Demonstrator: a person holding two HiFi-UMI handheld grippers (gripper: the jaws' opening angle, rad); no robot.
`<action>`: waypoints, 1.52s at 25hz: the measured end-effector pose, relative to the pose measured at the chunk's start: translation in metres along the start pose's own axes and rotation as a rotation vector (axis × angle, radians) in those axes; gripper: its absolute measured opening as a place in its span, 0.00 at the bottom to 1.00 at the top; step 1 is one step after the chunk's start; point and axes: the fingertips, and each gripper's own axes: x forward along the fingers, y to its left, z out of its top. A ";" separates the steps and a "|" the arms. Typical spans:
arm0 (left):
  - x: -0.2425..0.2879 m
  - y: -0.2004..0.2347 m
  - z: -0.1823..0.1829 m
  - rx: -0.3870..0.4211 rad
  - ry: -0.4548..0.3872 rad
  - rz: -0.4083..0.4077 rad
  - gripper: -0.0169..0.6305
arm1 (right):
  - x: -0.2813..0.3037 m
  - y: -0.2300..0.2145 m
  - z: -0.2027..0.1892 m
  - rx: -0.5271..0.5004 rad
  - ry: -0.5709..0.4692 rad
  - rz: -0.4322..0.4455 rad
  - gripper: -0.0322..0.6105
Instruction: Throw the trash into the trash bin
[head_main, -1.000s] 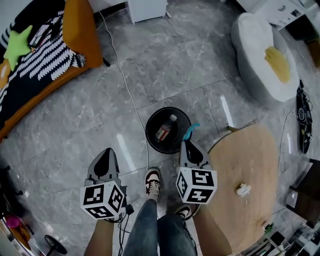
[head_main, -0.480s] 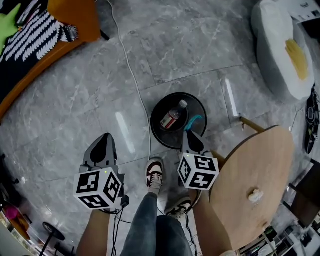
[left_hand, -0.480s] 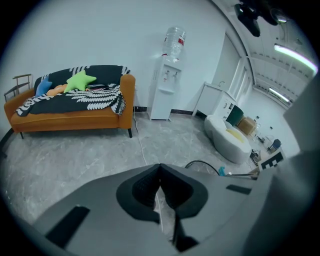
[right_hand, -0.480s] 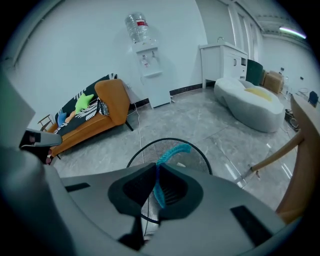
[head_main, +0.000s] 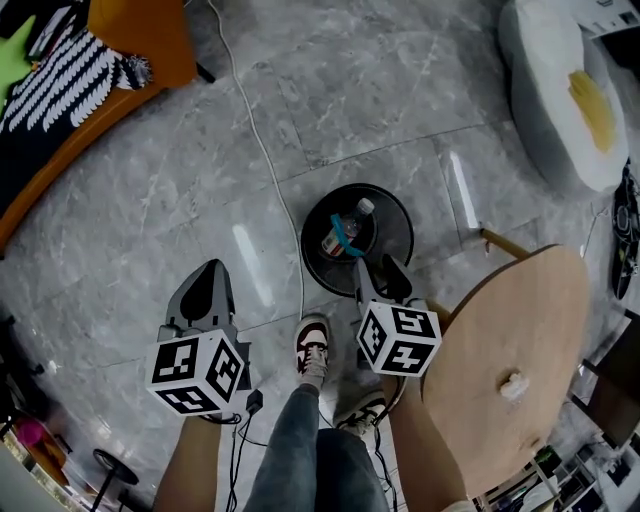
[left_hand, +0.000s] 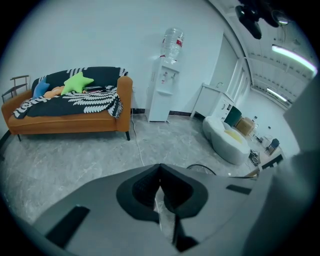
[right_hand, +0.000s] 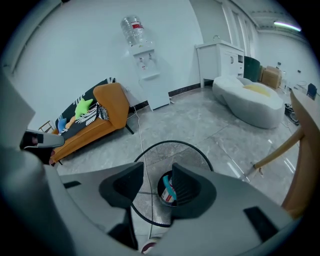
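The right gripper (right_hand: 157, 176) hangs over the trash bin (head_main: 394, 207), its jaws just opening and empty, a blue strip (head_main: 347, 233) inside with a bottle (head_main: 359, 213), while the left gripper (left_hand: 160, 170) jaws sit pressed together.

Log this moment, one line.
right gripper: over trash bin, jaws just opened, empty | blue scrap: in bin | left gripper: shut

An orange sofa (left_hand: 70, 124) stands near a white water dispenser (left_hand: 161, 95)
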 end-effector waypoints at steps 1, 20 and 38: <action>0.000 -0.002 0.000 0.003 0.000 -0.004 0.02 | -0.002 0.000 0.000 0.001 -0.004 0.000 0.33; -0.024 -0.075 0.010 0.085 -0.033 -0.092 0.02 | -0.085 -0.015 0.024 0.037 -0.122 0.012 0.30; -0.077 -0.203 -0.021 0.177 -0.009 -0.218 0.02 | -0.233 -0.106 0.014 0.158 -0.241 -0.101 0.27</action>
